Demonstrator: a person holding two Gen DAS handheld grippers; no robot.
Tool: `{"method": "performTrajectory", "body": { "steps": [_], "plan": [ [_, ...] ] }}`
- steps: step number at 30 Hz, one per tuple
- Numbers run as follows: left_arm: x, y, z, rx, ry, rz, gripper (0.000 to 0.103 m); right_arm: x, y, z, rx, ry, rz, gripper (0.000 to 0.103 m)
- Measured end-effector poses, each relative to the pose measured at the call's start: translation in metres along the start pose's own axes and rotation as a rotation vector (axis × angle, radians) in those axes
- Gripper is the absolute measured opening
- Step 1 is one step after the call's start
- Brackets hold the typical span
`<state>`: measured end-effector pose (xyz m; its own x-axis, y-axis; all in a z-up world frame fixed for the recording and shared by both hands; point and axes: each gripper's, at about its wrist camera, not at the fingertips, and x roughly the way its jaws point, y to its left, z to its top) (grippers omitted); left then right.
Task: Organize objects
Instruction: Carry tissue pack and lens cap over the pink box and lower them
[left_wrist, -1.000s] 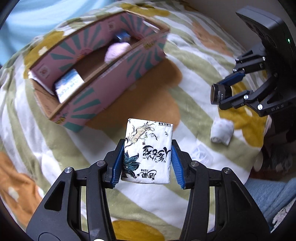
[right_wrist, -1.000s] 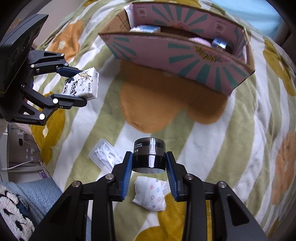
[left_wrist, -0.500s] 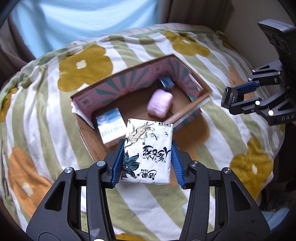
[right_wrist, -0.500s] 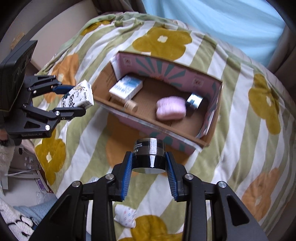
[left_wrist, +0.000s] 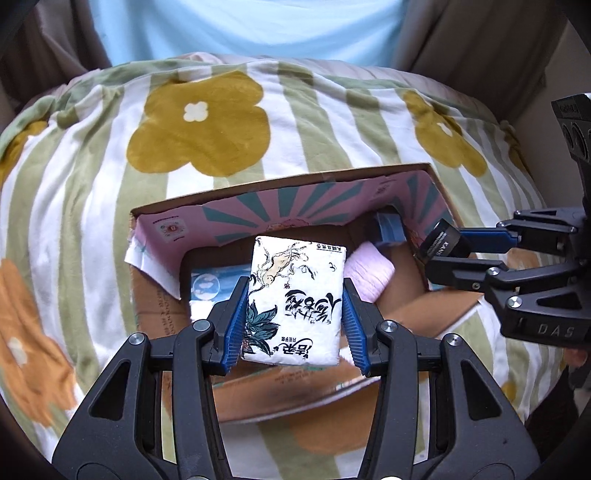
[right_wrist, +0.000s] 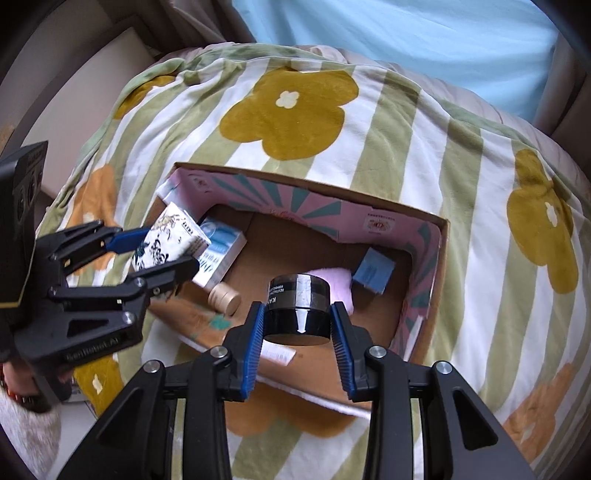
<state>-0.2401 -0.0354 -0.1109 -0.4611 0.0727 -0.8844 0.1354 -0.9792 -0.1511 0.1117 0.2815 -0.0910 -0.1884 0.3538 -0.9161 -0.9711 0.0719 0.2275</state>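
Two hand-held grippers hover above an open cardboard box (right_wrist: 424, 280) with pink-and-teal printed inner walls, which sits on a bed covered by a green-striped blanket (right_wrist: 461, 177) with mustard and orange flowers. The left gripper (left_wrist: 294, 314) is clamped on a white tissue pack (left_wrist: 295, 302) printed with black calligraphy and a teal leaf, held over the box's interior; in the right wrist view the same pack (right_wrist: 166, 243) appears at 9 o'clock, above the box's left end. The right gripper (right_wrist: 298, 328) is clamped on a black cylindrical jar (right_wrist: 298, 308), held over the box's near wall; the left wrist view shows the jar (left_wrist: 441, 243) at 3 o'clock, over the box's right end. Inside the box lie a blue-and-white carton (right_wrist: 219, 254) at the left end, a small tan wooden cylinder (right_wrist: 224, 297) just beside it, a soft pink bundle (right_wrist: 338, 284) partly hidden behind the jar, and a small blue box (right_wrist: 371, 271) toward the right end, touching the pink bundle.
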Motion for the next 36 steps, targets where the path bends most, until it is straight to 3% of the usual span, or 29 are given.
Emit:
{"method": "performTrajectory", "body": {
  "steps": [8,24,26,28,29,36],
  "plan": [
    [0.036,0.003,0.001,-0.051,0.025,0.028,0.043,0.03,-0.016,0.014,0.087,-0.019,0.023,0.033],
    [0.052,0.008,0.007,-0.073,0.05,0.057,0.044,0.045,-0.036,0.034,0.188,-0.041,0.087,0.033],
    [0.052,0.009,0.008,-0.085,0.047,0.051,0.045,0.045,-0.038,0.036,0.201,-0.049,0.124,0.037],
    [0.05,0.01,0.01,-0.096,0.049,0.039,0.068,0.044,-0.043,0.039,0.234,-0.053,0.157,0.072],
    [0.048,0.01,0.01,-0.096,0.049,0.049,0.103,0.041,-0.045,0.039,0.249,-0.06,0.156,0.08],
    [0.037,0.013,0.005,-0.114,0.009,0.071,0.103,0.025,-0.055,0.035,0.303,-0.104,0.141,0.082]
  ]
}}
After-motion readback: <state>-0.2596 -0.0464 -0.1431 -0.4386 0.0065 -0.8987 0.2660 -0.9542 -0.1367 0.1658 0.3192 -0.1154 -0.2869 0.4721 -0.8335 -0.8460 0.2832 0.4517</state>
